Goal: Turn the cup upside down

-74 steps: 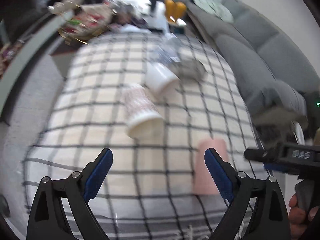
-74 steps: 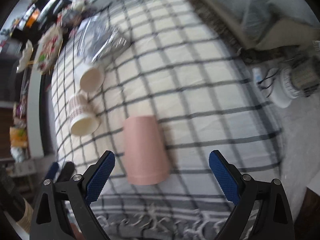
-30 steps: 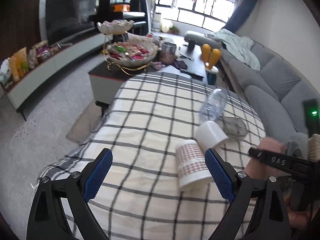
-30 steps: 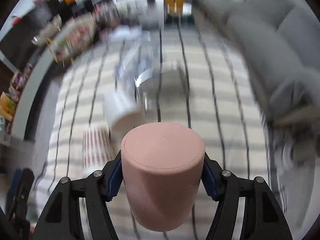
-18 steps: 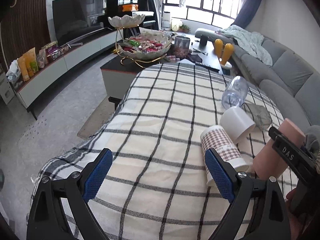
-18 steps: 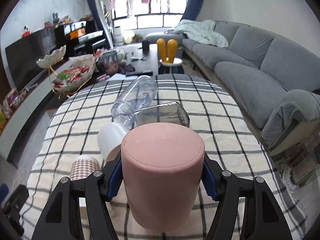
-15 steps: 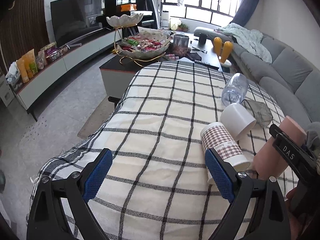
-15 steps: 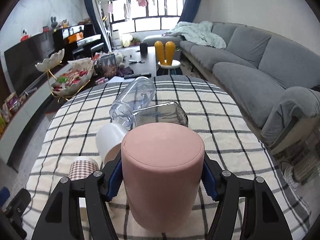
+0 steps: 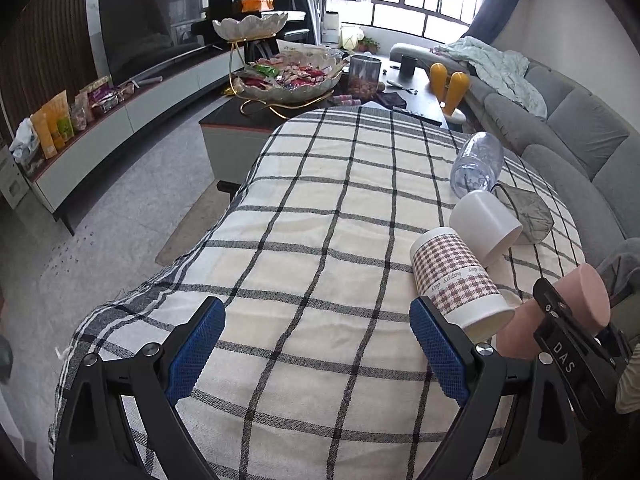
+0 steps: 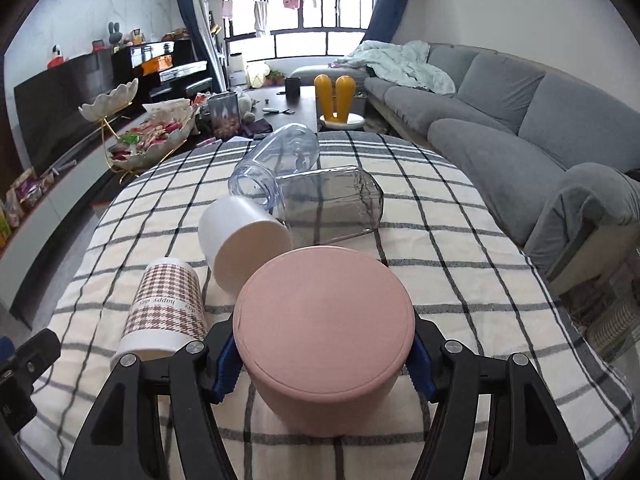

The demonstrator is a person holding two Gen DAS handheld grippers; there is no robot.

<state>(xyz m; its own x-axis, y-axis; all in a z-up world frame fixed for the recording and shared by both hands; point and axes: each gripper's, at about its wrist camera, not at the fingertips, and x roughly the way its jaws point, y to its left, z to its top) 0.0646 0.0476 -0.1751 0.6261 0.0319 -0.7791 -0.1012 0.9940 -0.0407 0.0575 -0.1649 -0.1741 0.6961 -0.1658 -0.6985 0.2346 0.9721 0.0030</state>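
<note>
My right gripper (image 10: 323, 358) is shut on a pink cup (image 10: 323, 328), held with its flat base up and towards the camera, low over the checked tablecloth (image 10: 460, 240). The cup also shows at the right edge of the left wrist view (image 9: 576, 304), tilted, with the right gripper (image 9: 560, 344) around it. My left gripper (image 9: 316, 344) is open and empty above the near left part of the cloth (image 9: 320, 208).
A houndstooth paper cup (image 10: 168, 312), a white cup (image 10: 240, 236), a clear glass (image 10: 332, 204) and a clear plastic bottle (image 10: 280, 160) lie on their sides left and behind the pink cup. A grey sofa (image 10: 520, 120) is at right, a coffee table (image 9: 312, 104) beyond.
My right gripper closed on the pink cup, lifted it off the cloth and turned it base up; it now sits lower and closer to the cloth. The left gripper stayed open.
</note>
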